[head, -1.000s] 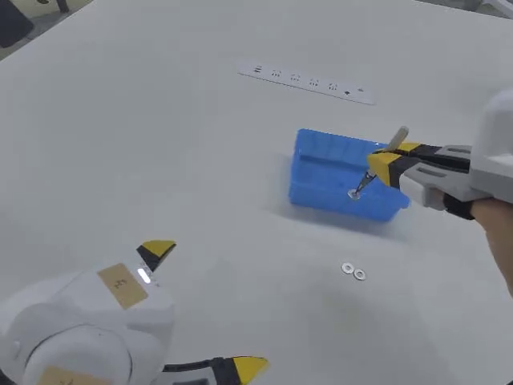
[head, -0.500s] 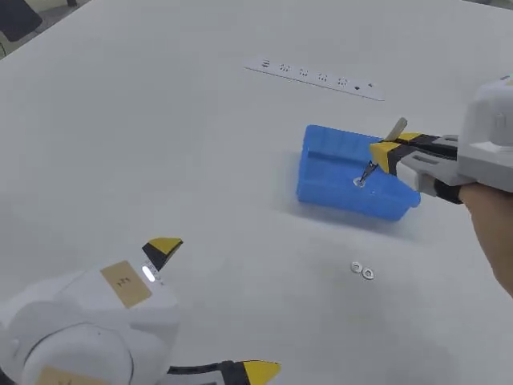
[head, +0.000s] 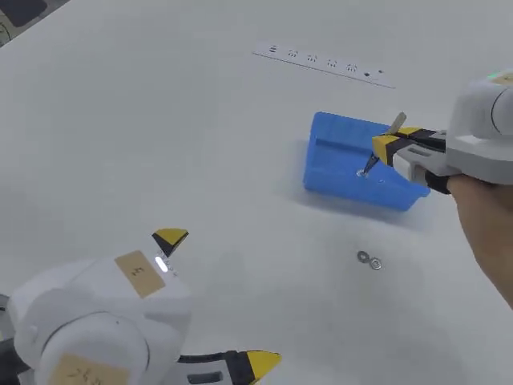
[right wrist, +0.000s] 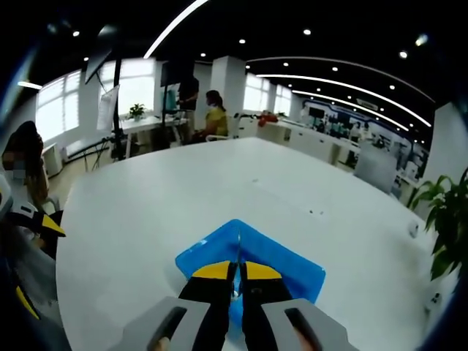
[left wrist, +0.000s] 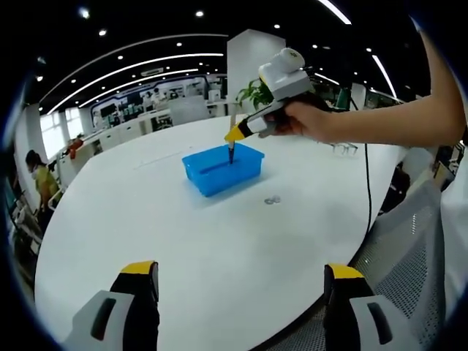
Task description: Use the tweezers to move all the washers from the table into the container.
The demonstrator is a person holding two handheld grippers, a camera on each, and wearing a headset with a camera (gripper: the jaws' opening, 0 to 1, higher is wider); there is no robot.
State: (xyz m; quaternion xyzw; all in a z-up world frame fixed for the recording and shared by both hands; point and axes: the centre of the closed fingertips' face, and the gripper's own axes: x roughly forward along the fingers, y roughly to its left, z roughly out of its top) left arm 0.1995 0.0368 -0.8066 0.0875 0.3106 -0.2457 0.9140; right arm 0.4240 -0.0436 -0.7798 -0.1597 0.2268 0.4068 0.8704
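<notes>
On the right of the head view, the right gripper (head: pixel 388 147) is clamped on the tweezers (head: pixel 377 156), which slant down into the blue container (head: pixel 345 191); their tip sits low inside it, and whether it pinches anything is too small to tell; two washers (head: pixel 364 257) lie side by side on the white table (head: pixel 160 120), nearer than the container and apart from it; a power strip (head: pixel 325 62) lies at the far side; the left gripper (head: pixel 216 301) hovers at the near left, jaws spread wide, holding nothing.

Seen from the left gripper view, its own yellow-tipped jaws stand far apart; ahead, a hand (left wrist: pixel 307 121) holds the right gripper (left wrist: pixel 235 134) over the container (left wrist: pixel 219 183), tweezers (left wrist: pixel 231 150) pointing down into it; the washers (left wrist: pixel 273 199) lie near the container, to its right.

Seen from the right gripper view, the jaws press together on the tweezers (right wrist: pixel 238 252) above the container (right wrist: pixel 292 267); the left gripper (right wrist: pixel 40 219) shows at the left edge.
</notes>
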